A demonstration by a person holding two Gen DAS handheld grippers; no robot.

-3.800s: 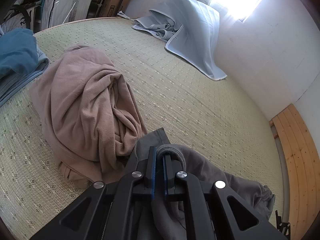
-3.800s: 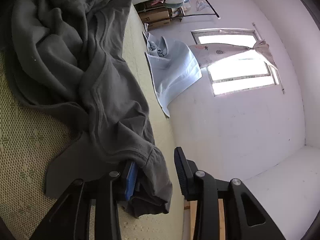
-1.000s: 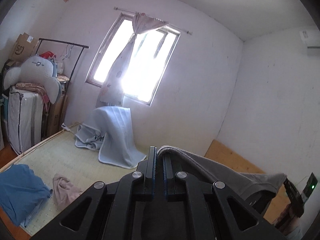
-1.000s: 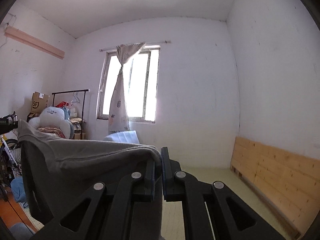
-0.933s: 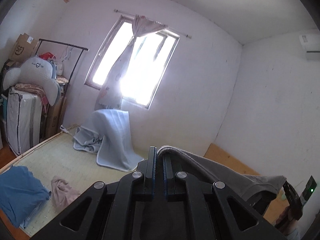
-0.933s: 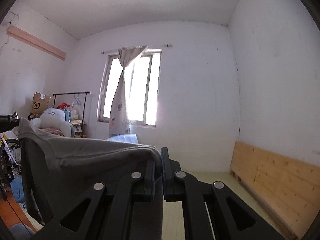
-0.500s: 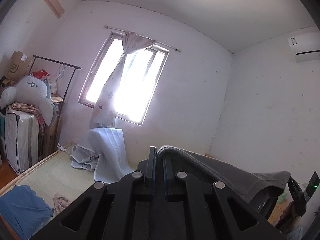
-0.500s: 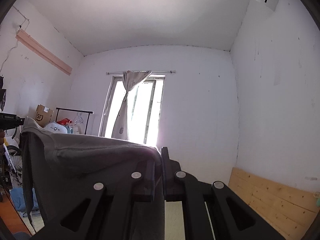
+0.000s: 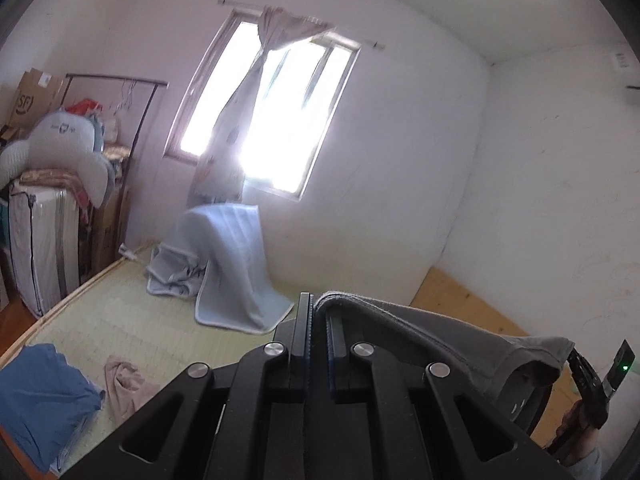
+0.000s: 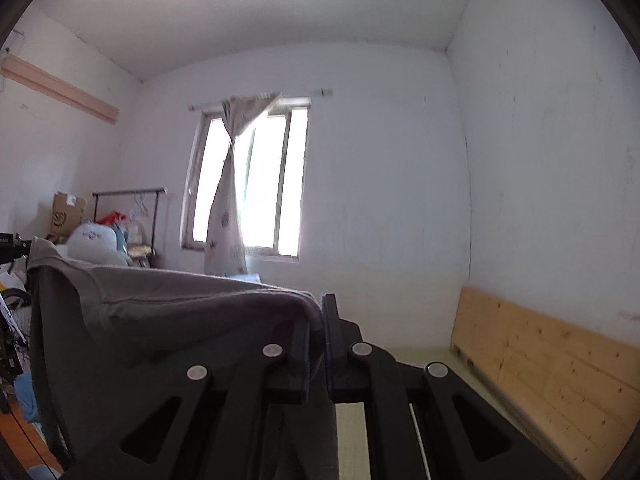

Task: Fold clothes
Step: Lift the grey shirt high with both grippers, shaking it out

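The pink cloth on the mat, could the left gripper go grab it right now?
Probably not yet. The left gripper is shut on the grey garment, held up in the air with the right gripper on its other end. The pink cloth lies uncovered on the mat far below.

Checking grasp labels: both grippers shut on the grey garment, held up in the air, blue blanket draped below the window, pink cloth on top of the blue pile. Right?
Not quite. In the left wrist view the pink cloth lies on the mat beside the blue pile, not on it. The rest holds.
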